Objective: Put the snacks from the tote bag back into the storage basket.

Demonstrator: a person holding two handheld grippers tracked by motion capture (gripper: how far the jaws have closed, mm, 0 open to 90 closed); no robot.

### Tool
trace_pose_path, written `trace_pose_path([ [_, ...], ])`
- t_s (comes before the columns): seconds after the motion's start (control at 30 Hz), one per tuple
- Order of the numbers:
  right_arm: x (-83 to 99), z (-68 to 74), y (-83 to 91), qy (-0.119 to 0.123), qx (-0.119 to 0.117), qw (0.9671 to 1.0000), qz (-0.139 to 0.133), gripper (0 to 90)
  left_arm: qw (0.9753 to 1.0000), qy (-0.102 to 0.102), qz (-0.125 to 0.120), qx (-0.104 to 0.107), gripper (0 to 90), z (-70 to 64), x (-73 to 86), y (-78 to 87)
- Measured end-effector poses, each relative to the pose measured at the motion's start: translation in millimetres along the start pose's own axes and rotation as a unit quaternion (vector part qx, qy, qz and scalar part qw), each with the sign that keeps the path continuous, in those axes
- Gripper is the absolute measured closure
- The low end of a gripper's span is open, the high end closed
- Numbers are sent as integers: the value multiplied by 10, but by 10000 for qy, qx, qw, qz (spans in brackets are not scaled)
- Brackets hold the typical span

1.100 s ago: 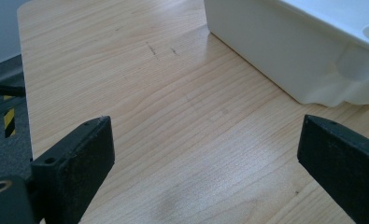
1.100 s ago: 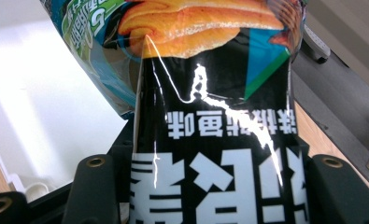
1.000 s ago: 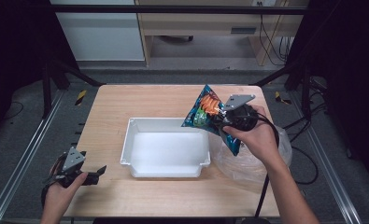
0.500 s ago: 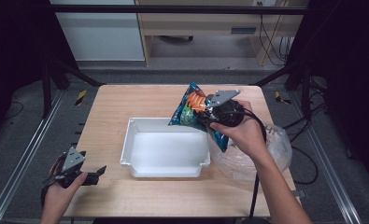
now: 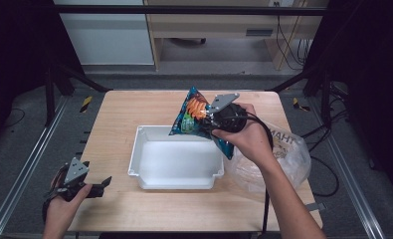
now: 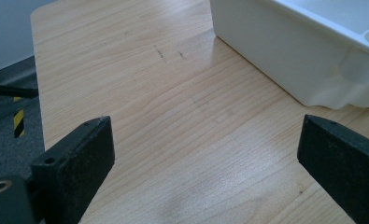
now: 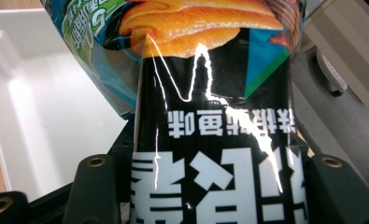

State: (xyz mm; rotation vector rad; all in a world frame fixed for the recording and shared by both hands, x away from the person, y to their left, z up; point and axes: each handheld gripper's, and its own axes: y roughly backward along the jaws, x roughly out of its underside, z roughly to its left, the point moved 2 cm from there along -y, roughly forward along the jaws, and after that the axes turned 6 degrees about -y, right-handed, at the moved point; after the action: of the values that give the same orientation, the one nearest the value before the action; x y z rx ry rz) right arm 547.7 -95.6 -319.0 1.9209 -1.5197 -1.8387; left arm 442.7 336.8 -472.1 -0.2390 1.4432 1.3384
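My right gripper (image 5: 211, 122) is shut on a blue and black snack bag (image 5: 191, 115) with orange pictures on it. The bag hangs in the air over the far right corner of the white bin (image 5: 134, 154). In the right gripper view the snack bag (image 7: 210, 93) sits squeezed between the two jaws, with the white bin (image 7: 28, 102) below at the left. My left gripper (image 5: 103, 186) rests open near the table's front left corner. In the left gripper view its jaws stand wide apart over bare wood, and the white bin (image 6: 285, 51) lies ahead to the right.
A clear plastic bag (image 5: 283, 154) with printed letters lies on the table's right side, under the right forearm. The wooden table (image 5: 119, 114) has black metal rails along both sides. Cables run on the floor at the right.
The right gripper has carried the snack bag leftward and toward the bin's far right corner. The left gripper has stayed still.
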Motion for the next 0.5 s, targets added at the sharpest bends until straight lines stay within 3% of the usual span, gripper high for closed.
trace_pose_path([
  [0.5, -121, 171, -282, 209, -260, 9994, 14, 431, 10000, -54, -5, 17, 36, -1, -16, -6],
])
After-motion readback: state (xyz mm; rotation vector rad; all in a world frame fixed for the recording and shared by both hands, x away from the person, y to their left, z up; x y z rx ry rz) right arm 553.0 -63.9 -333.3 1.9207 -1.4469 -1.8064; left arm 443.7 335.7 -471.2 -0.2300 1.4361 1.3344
